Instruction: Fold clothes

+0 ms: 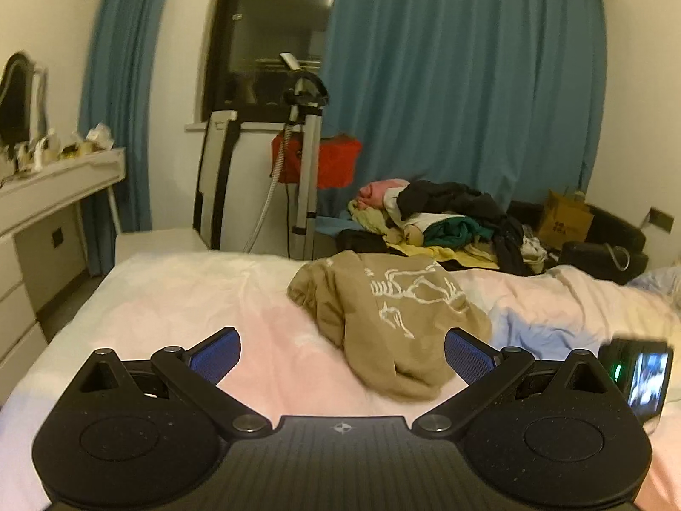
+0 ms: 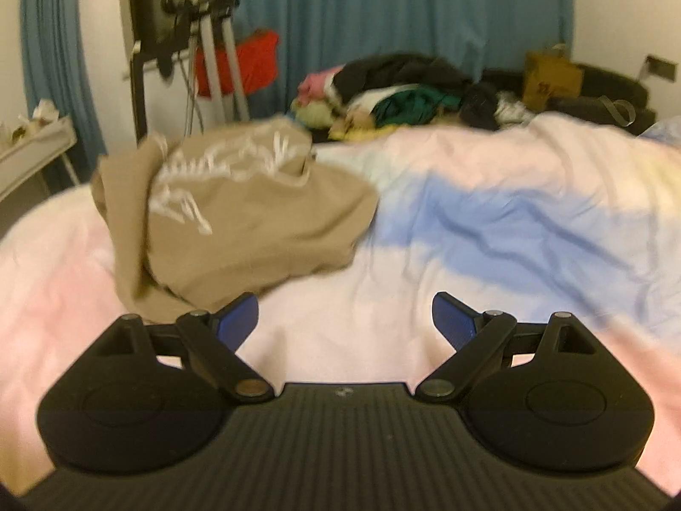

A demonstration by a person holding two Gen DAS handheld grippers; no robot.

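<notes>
Both my left gripper [image 1: 342, 355] and right gripper [image 2: 344, 319] gape empty; I'd spread the crumpled tan sweatshirt [image 1: 391, 319] flat mid-bed [image 1: 170, 298] before grabbing its hem corners.

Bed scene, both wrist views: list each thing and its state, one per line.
Tan sweatshirt: crumpled on the bed, unfolded, untouched.
Left gripper: jaws open, empty.
Right gripper: jaws open, empty.
Clothes pile: heaped, unsorted.
Curtain: drawn partway, dark window exposed.
</notes>
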